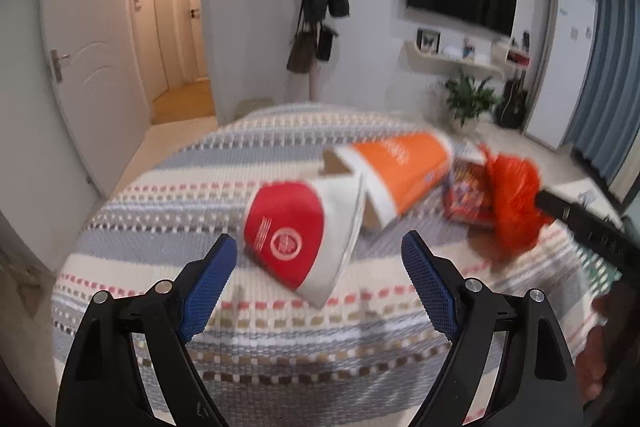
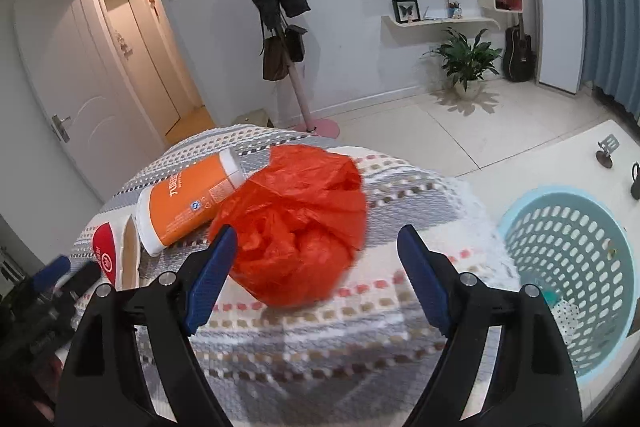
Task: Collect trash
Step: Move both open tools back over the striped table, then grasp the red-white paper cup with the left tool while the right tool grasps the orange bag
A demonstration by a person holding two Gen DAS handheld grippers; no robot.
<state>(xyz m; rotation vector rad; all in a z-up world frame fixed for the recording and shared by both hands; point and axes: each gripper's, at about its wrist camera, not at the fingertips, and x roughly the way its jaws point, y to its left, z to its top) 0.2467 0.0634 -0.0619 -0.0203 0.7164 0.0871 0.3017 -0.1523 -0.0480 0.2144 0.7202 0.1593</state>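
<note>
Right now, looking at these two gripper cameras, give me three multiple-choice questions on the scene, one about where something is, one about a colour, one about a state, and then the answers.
1. Where is the light-blue basket in the right wrist view?
A. On the striped cloth
B. To the right of the cloth-covered table
C. Hanging on the coat stand

2. What colour is the crumpled plastic bag?
A. Orange-red
B. Green
C. Black

3. How does the right gripper stand?
A. Shut on the bag
B. Shut on nothing
C. Open, with the bag ahead of its fingers

Answers:
1 B, the basket sits off the striped cloth, at its right edge.
2 A, the bag is orange-red in both views.
3 C, the blue pads are wide apart and do not press on the bag.
</note>
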